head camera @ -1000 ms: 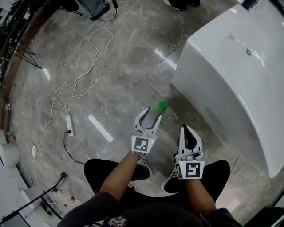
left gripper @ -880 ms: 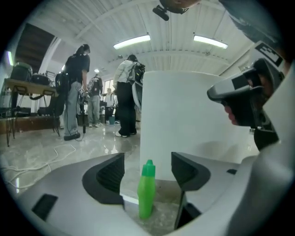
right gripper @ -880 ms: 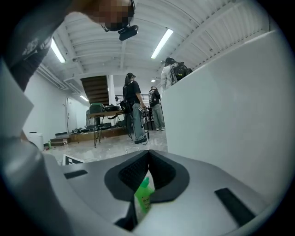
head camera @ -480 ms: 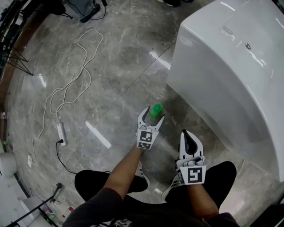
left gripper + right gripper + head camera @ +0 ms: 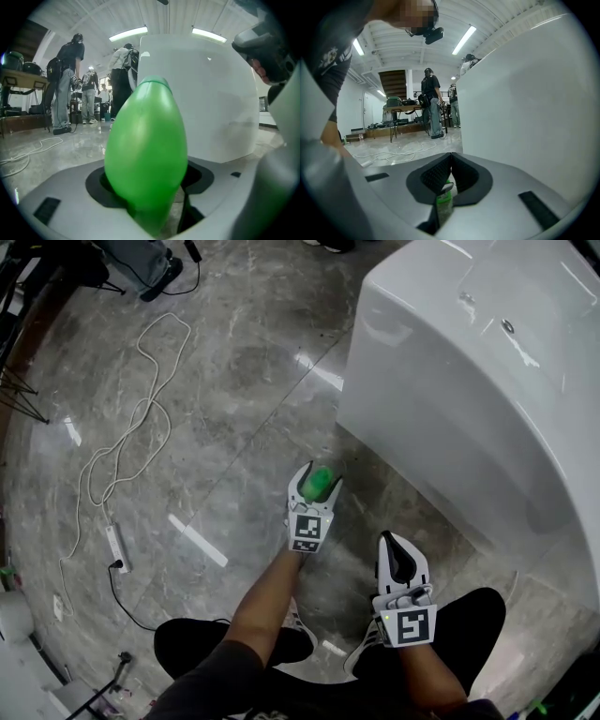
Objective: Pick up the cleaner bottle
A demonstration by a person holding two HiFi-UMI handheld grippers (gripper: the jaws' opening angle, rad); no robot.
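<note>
One green bottle stands on the floor at mid-frame in the head view, just below and left of the one white tub. Two grippers reach up from the bottom edge. The left gripper is further up, its wide jaws closing around the bottle, with no pad visibly pressing on it. The right gripper sits lower right, its jaws together and empty. One cable and one power strip lie at the left.

Grey marble floor, white tub, power strip
</note>
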